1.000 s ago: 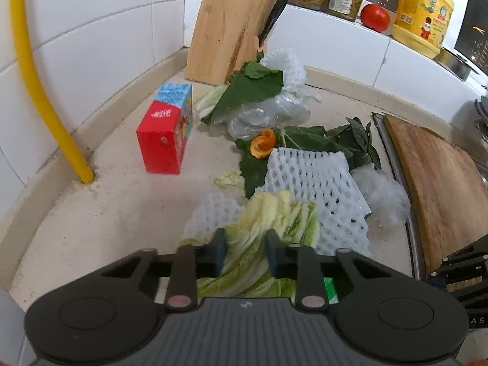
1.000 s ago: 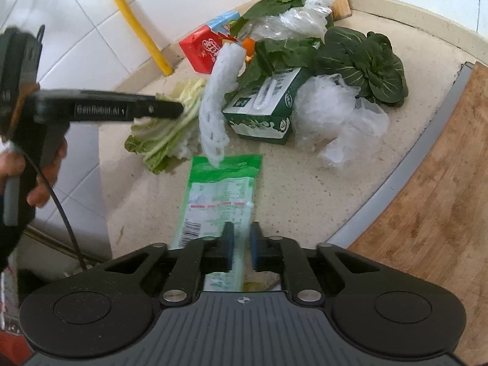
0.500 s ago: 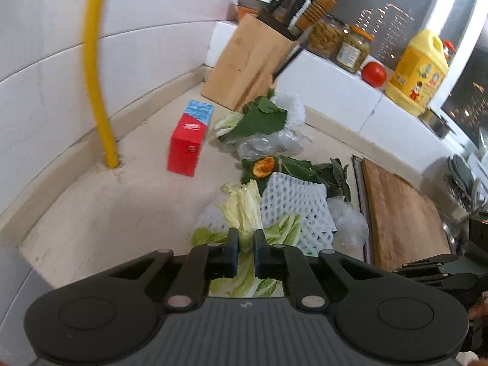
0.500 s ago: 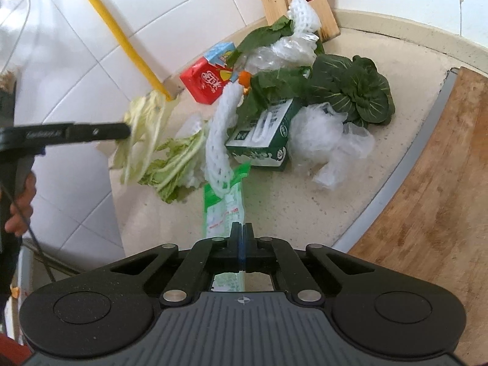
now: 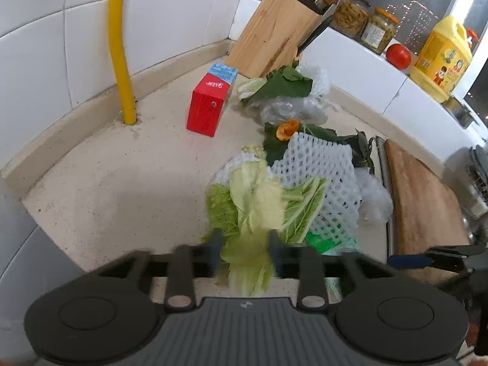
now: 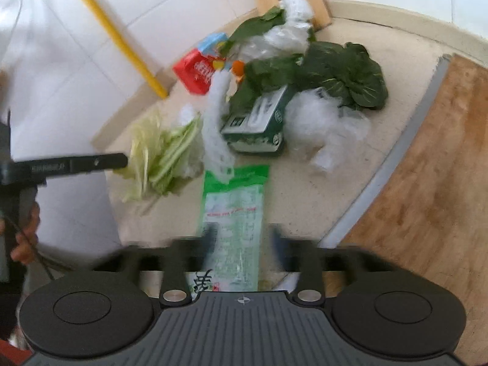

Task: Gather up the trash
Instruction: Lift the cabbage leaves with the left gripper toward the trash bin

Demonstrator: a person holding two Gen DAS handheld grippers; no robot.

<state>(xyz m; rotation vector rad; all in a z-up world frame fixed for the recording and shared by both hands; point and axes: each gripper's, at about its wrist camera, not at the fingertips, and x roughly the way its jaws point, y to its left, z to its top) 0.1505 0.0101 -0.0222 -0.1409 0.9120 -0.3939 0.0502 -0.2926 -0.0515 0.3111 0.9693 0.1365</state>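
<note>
A trash pile lies on the beige counter: pale cabbage leaves [image 5: 259, 207], white foam netting [image 5: 320, 177], a red carton [image 5: 210, 103], dark greens [image 6: 335, 70], a green box [image 6: 259, 122] and clear plastic [image 6: 323, 128]. My left gripper [image 5: 244, 247] is open, and a cabbage leaf hangs loose between its fingers. My right gripper [image 6: 241, 244] is open around a green printed plastic bag [image 6: 235, 207] that lies flat on the counter. The left gripper also shows at the left of the right wrist view [image 6: 76, 164], beside the cabbage [image 6: 158, 155].
A yellow pipe [image 5: 120, 45] runs up the tiled wall. A wooden knife block [image 5: 274, 36] stands in the corner. Jars, a tomato [image 5: 398, 56] and a yellow oil jug [image 5: 439, 61] sit on the ledge. A wooden cutting board [image 5: 421, 195] lies at the right.
Both grippers have opened. The left one had lifted a cabbage leaf and now lets it go; the right one had pinched the green bag and has released it onto the counter.
</note>
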